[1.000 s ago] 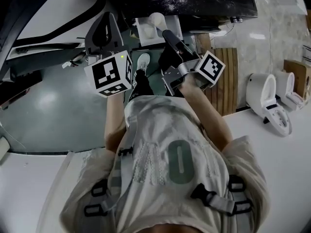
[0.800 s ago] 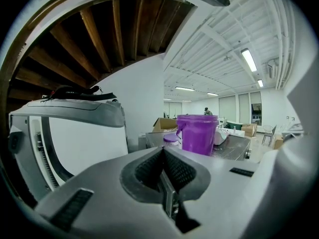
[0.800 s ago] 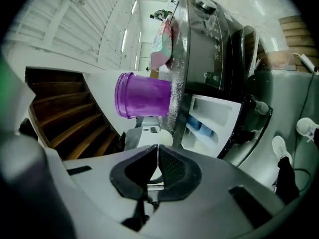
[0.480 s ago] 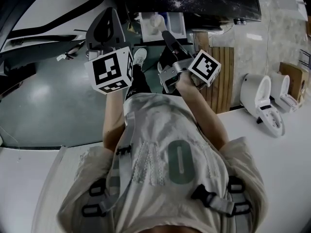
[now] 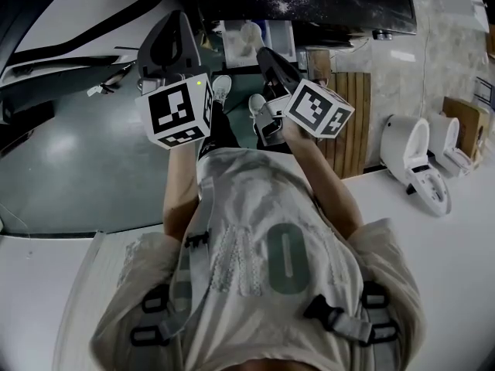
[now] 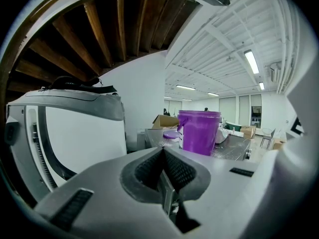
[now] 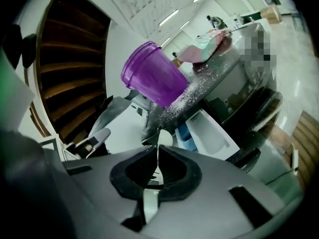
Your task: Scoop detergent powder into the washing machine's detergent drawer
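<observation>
The right gripper (image 7: 155, 151) has its jaws pinched on the flat white handle of the scoop (image 7: 164, 138), whose bowl pokes out just beyond the jaw tips, close to the open detergent drawer (image 7: 213, 132). Whether the bowl holds anything cannot be made out. The drawer juts from the front of the washing machine (image 5: 363, 10), under its dark top, where spilled powder (image 7: 187, 100) lies scattered around a purple bucket (image 7: 153, 80). The left gripper (image 6: 162, 152) is held up beside the right one, jaws pressed together on nothing, well apart from the drawer. A cardboard box (image 6: 165, 120) sits behind the bucket, and white toilets (image 5: 421, 161) and a wooden slat mat (image 5: 357, 122) lie off to the right.
</observation>
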`<state>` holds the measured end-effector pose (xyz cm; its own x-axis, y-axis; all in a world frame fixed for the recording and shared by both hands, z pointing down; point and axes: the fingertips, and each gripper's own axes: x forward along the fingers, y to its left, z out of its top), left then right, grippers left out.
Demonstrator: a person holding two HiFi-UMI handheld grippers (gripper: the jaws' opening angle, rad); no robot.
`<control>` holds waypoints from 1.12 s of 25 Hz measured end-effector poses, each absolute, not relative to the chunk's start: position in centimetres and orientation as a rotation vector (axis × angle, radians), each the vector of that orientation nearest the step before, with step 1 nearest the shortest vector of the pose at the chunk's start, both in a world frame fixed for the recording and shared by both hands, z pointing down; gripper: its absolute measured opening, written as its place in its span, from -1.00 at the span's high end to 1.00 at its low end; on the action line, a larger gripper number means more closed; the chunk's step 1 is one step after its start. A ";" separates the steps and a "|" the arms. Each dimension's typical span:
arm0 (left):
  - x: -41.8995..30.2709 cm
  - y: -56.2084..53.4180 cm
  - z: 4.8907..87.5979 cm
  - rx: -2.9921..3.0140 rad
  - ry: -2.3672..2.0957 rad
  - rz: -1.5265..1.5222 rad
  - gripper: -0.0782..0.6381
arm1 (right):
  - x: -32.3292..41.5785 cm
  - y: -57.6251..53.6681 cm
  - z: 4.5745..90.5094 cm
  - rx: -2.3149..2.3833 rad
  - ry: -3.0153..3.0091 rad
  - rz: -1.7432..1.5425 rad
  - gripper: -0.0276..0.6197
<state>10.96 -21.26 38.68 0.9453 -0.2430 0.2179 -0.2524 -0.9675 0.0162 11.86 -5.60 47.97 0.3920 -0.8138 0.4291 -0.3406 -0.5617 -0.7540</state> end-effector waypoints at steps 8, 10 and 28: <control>10.9 -21.3 39.7 3.040 -0.402 0.361 0.73 | 11.0 -6.4 48.3 -2.446 1.221 -1.121 0.88; 10.8 -21.5 39.6 3.039 -0.411 0.358 0.73 | 11.0 -6.6 48.1 -2.536 1.281 -1.107 0.88; 11.0 -22.3 40.3 3.012 -0.436 0.359 0.73 | 11.3 -7.8 48.4 -3.043 1.804 -1.010 0.88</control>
